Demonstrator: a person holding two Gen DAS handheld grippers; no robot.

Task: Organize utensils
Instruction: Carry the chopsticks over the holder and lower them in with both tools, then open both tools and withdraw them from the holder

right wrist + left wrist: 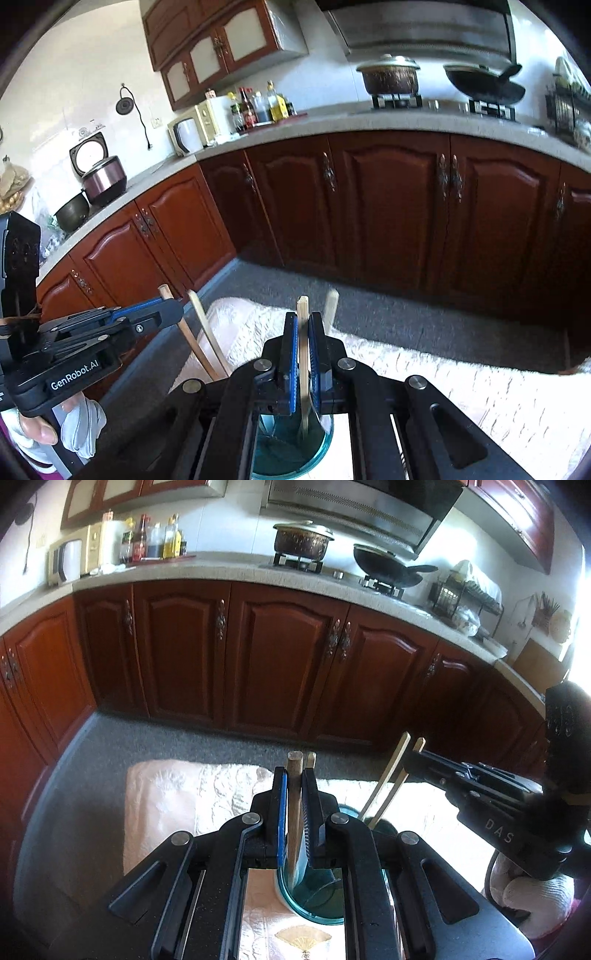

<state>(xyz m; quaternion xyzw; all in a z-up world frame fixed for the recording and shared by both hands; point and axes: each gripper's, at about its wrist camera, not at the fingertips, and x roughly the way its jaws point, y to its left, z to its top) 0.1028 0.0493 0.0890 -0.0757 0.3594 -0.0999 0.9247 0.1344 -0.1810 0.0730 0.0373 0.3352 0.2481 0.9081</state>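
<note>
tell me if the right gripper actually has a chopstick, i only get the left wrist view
Observer: Yes. The right gripper is shut on one pale chopstick, held upright.
Operator: is its bottom end in the cup
Observer: Yes, its lower end sits inside the teal glass cup.
Operator: anything else near it
Observer: A second pale stick stands just beyond the gripper, outside its grip.

glass (314, 901) base behind fingers (280, 812)
</note>
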